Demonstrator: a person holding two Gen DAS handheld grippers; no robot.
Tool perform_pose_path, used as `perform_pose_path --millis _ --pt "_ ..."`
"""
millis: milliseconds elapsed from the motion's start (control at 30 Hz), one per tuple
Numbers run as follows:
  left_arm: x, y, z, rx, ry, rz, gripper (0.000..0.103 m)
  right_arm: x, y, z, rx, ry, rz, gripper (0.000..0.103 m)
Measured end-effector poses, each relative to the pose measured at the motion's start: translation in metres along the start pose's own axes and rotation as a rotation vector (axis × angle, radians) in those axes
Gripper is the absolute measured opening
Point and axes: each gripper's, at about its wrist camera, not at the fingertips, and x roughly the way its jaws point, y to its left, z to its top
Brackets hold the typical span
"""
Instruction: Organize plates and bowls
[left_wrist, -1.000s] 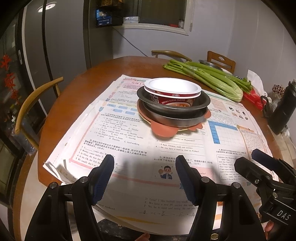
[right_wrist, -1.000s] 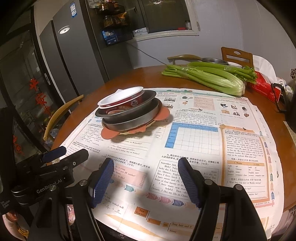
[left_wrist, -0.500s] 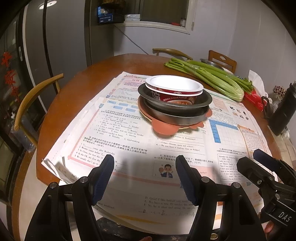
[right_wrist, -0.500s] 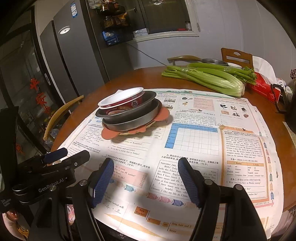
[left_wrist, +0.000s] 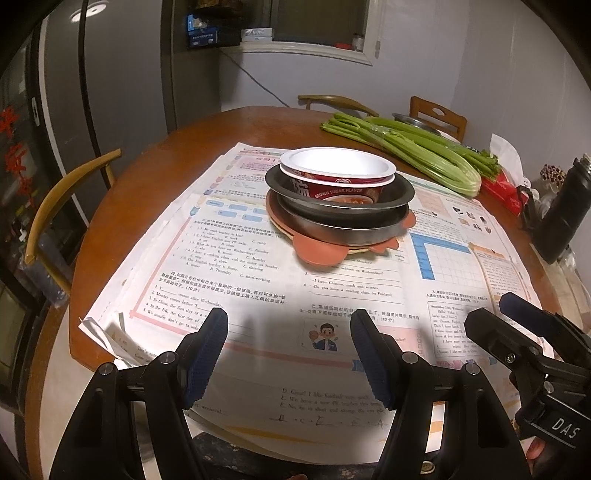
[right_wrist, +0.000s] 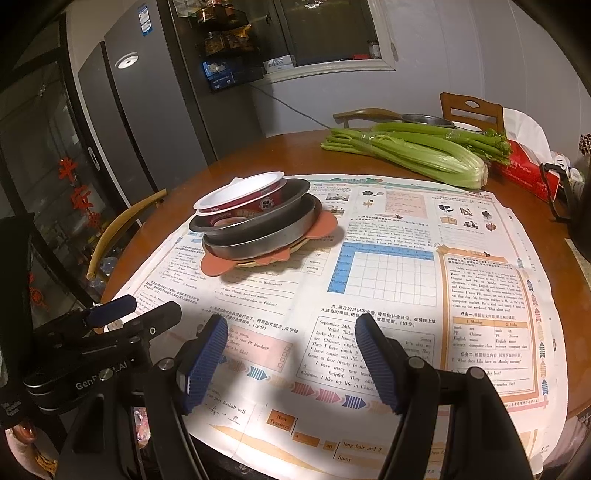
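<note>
Left tongs agape and empty, right tongs likewise, side by side

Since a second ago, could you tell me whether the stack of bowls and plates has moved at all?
No. The stack sits on the same spot of the printed paper, left of its blue grid, with neither gripper touching it.

The round brown wooden counter carries overlapping printed exam sheets across its middle. At twelve o'clock on them sits a terracotta flower-edged mat. A green celery bunch lies at one o'clock, a red packet touching its end.
</note>
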Motion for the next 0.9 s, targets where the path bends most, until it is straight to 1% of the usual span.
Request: perform_pose_path --millis 433,900 --pt "-0.0021 -0.0008 0.0003 0.004 -0.002 -0.007 0.071 -0.0006 0.0048 -0.0009 -0.018 0.002 0.014 0.071" --pt "-0.0045 -0.002 0.0008 0.018 -0.009 -0.012 0.07 -0.0016 0.0058 -0.0012 -0.021 0.003 0.007 0.071"
